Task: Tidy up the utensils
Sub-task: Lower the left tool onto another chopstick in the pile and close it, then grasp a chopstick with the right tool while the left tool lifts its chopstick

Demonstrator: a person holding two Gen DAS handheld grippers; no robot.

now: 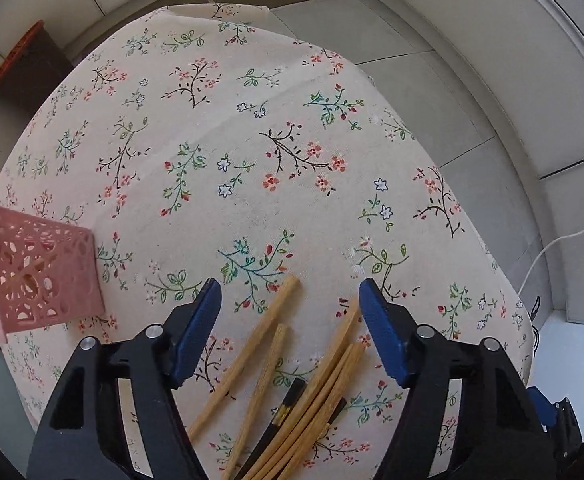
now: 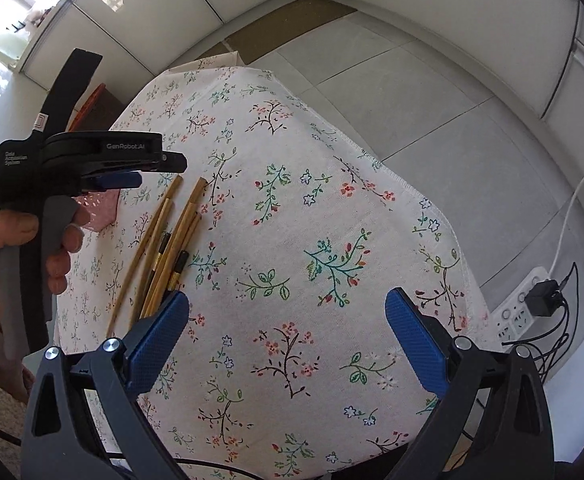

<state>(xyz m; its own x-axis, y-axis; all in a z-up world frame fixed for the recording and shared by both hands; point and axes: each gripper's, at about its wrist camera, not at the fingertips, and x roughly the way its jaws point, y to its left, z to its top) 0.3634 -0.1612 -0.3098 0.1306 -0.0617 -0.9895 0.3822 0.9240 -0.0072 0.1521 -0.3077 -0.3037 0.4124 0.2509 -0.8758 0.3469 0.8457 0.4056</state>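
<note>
Several wooden chopsticks [image 1: 315,384] and black chopsticks [image 1: 288,404] lie in a loose pile on the flowered tablecloth [image 1: 252,140]. My left gripper [image 1: 290,300] is open and empty, hovering just above the pile's far ends. A pink perforated holder [image 1: 40,272] stands at the left with a wooden chopstick in it. In the right wrist view the pile [image 2: 164,252] lies at the left, the left gripper [image 2: 132,178] is above it, and part of the pink holder [image 2: 98,210] shows behind. My right gripper [image 2: 288,316] is open and empty above bare cloth.
The table edge [image 2: 411,192] drops to a grey tiled floor. A white power strip [image 2: 519,316] with a black plug and cables lies on the floor at the right. A brown box with an orange rim [image 1: 20,64] stands beyond the table's far left.
</note>
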